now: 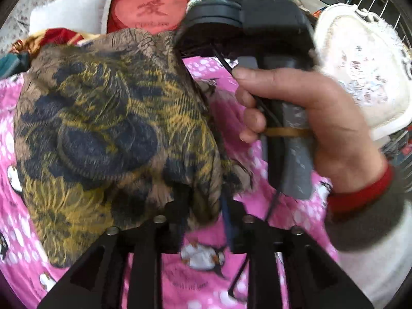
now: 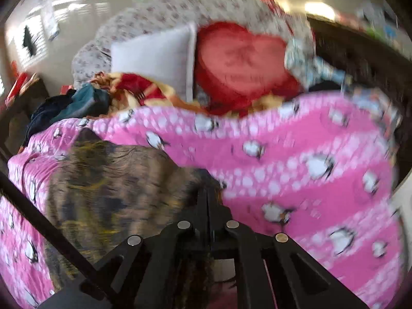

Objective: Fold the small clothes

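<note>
A small brown, yellow and dark blue patterned garment (image 1: 108,134) is lifted off the pink penguin bedspread (image 1: 206,283). My left gripper (image 1: 203,206) is shut on its lower edge, the cloth bunched between the fingers. In the left wrist view the right gripper's body (image 1: 244,20) is held by a hand (image 1: 309,118) at the garment's upper right corner. In the right wrist view my right gripper (image 2: 207,195) is shut on the garment (image 2: 116,180), which drapes left of the fingers over the bedspread (image 2: 309,180). The view is blurred.
A red heart-shaped cushion (image 2: 242,67) and a white pillow (image 2: 154,56) lie at the head of the bed. Dark clothes (image 2: 72,103) are piled at the left. A white ornate chair back (image 1: 365,64) stands at the right of the bed.
</note>
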A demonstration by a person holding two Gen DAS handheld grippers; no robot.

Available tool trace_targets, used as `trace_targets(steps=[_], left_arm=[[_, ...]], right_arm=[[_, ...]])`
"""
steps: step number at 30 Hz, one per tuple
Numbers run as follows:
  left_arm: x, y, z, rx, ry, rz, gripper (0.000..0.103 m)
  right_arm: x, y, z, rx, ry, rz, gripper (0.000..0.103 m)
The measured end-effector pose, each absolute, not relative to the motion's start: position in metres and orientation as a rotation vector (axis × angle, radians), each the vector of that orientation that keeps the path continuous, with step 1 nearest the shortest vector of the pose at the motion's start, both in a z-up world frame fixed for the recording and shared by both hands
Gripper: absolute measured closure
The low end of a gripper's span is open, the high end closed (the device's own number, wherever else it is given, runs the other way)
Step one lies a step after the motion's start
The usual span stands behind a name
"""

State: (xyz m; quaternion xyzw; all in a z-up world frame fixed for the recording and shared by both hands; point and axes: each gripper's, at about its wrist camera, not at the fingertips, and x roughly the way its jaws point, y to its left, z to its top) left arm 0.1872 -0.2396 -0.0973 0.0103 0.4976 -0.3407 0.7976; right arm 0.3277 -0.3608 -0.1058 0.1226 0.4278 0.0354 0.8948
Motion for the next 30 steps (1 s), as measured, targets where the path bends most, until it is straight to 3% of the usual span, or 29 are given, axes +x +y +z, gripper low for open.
trace_targets(steps=[3, 4, 5, 7, 9, 11, 12, 13, 14, 15, 19, 22, 25, 29, 30], left_arm=[[0.176, -0.204, -0.075, 0.016, 1.007, -0.735, 0.042], [0.171, -0.190, -0.067, 0.027, 0.971, -0.716, 0.032], [0.167, -0.175, -0.060, 0.041, 0.927, -0.687, 0.032], [0.165, -0.149, -0.053, 0.061, 0.874, -0.612, 0.031], [0.173, -0.131, -0.055, 0.054, 0.868, -0.539, 0.028], [0.183, -0.118, -0.068, 0.014, 0.909, -0.497, 0.028], [0.191, -0.112, -0.075, -0.002, 0.934, -0.480, 0.028], [0.194, -0.112, -0.081, -0.013, 0.953, -0.465, 0.028], [0.196, -0.112, -0.086, -0.015, 0.960, -0.445, 0.028], [0.198, -0.114, -0.092, -0.009, 0.957, -0.428, 0.028], [0.213, -0.117, -0.108, -0.006, 0.989, -0.415, 0.028], [0.213, -0.121, -0.125, 0.014, 1.045, -0.420, 0.028], [0.208, -0.119, -0.129, 0.026, 1.039, -0.417, 0.028], [0.198, -0.112, -0.117, 0.005, 1.000, -0.397, 0.028], [0.198, -0.113, -0.115, -0.004, 0.996, -0.397, 0.028]], right_arm=[[0.313, -0.376, -0.097, 0.334, 0.847, 0.087, 0.098], [0.305, -0.378, -0.090, 0.351, 0.830, 0.096, 0.089], [0.296, -0.381, -0.082, 0.372, 0.810, 0.120, 0.082], [0.282, -0.376, -0.071, 0.392, 0.781, 0.156, 0.041], [0.279, -0.364, -0.065, 0.393, 0.774, 0.198, 0.029], [0.285, -0.349, -0.072, 0.378, 0.809, 0.216, 0.029], [0.290, -0.340, -0.079, 0.368, 0.829, 0.218, 0.034], [0.294, -0.334, -0.084, 0.353, 0.843, 0.219, 0.063], [0.301, -0.325, -0.090, 0.312, 0.860, 0.203, 0.084], [0.303, -0.320, -0.092, 0.271, 0.855, 0.182, 0.092], [0.303, -0.314, -0.085, 0.115, 0.795, 0.072, 0.096], [0.313, -0.326, -0.106, 0.187, 0.855, 0.061, 0.096], [0.289, -0.338, -0.096, 0.253, 0.828, 0.068, 0.085], [0.231, -0.336, -0.073, 0.257, 0.775, 0.135, 0.078], [0.218, -0.330, -0.075, 0.261, 0.780, 0.166, 0.068]])
